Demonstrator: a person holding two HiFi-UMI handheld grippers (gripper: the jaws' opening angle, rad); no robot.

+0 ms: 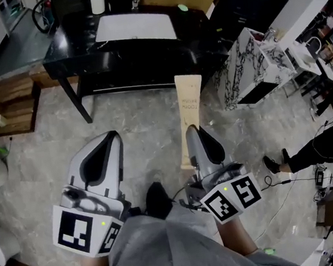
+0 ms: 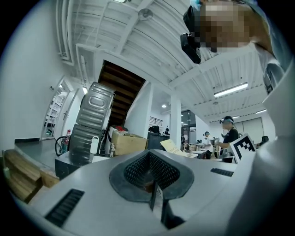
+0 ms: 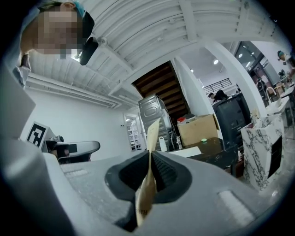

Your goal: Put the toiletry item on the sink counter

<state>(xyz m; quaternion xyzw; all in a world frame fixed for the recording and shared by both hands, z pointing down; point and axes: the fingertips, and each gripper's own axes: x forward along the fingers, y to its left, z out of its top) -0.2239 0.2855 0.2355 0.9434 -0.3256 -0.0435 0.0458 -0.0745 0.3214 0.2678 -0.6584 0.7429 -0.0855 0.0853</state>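
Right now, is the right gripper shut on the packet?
Shut on it: the right gripper pinches the flat tan packet, which sticks out ahead of its jaws.

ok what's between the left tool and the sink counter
Bare grey floor only, between left tool and counter, in the head view; the packet in the right tool is off to the side.

Tan packet (image 1: 189, 117); black counter (image 1: 76, 61), white basin (image 1: 134, 26); black-veined white cabinet (image 1: 248, 65) (marble look); grey mottled floor (image 1: 135, 127).
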